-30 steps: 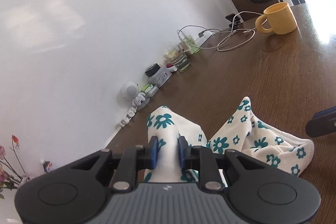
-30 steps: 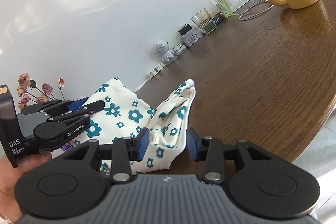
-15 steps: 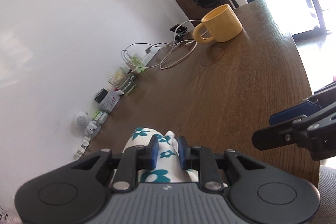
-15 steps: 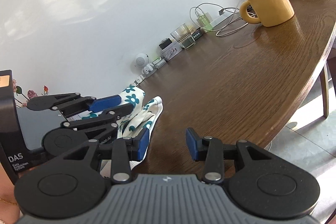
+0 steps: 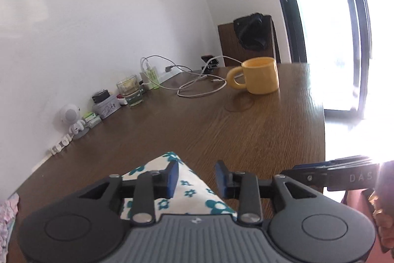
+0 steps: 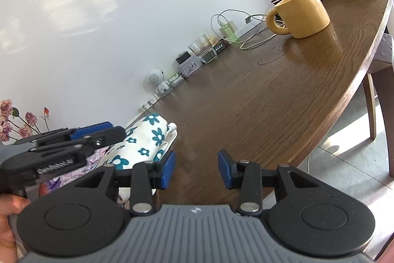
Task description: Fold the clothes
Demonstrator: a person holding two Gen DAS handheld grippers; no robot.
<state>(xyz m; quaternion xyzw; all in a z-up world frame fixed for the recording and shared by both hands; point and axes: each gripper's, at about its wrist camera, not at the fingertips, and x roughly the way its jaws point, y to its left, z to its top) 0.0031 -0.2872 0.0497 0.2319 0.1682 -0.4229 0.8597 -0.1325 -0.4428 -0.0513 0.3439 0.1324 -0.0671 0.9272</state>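
Both the left gripper (image 5: 195, 176) and the right gripper (image 6: 196, 169) stand wide apart and hold nothing, the floral cloth (image 6: 141, 143) lying on the table (image 6: 258, 100) under the left one, just left of the right one's fingers.

A home — wooden table (image 6: 283, 100), mug (image 6: 303, 14), dried flowers (image 6: 14, 122).

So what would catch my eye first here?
Probably the white cloth with teal flowers lying on the near part of the brown table, beside the open left tool and open right tool. Then the big yellow mug at the far end.
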